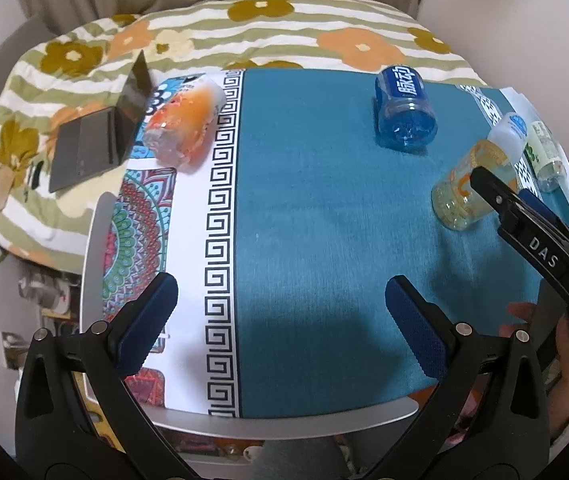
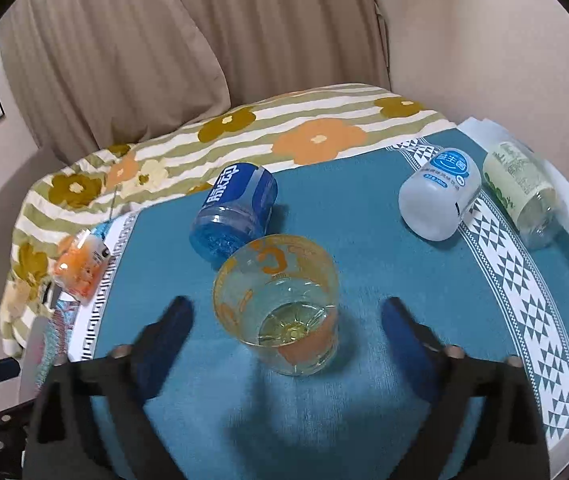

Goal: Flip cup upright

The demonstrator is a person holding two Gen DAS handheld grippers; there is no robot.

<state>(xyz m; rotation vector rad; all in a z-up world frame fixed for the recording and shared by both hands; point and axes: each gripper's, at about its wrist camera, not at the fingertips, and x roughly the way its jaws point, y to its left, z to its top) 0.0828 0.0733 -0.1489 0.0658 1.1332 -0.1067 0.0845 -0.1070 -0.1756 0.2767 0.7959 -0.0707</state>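
Several cut-bottle cups stand mouth-down on a teal cloth point(image 1: 324, 220). A clear cup with orange print point(image 2: 280, 304) stands mouth-down just ahead of my right gripper point(image 2: 286, 322), which is open, a finger on each side and not touching. The same cup shows in the left wrist view point(image 1: 466, 188) at the right, partly behind the right gripper's black finger point(image 1: 524, 216). My left gripper point(image 1: 280, 300) is open and empty over the cloth's near edge. A blue cup point(image 1: 404, 110) point(image 2: 234, 212) stands farther back.
An orange cup point(image 1: 184, 124) point(image 2: 80, 266) stands at the left, a white cup point(image 2: 438, 194) and a pale green cup point(image 2: 524, 196) at the right. A grey laptop point(image 1: 100, 136) lies on the flowered bedding point(image 1: 284, 32) beyond. The table's front edge point(image 1: 284, 426) is near.
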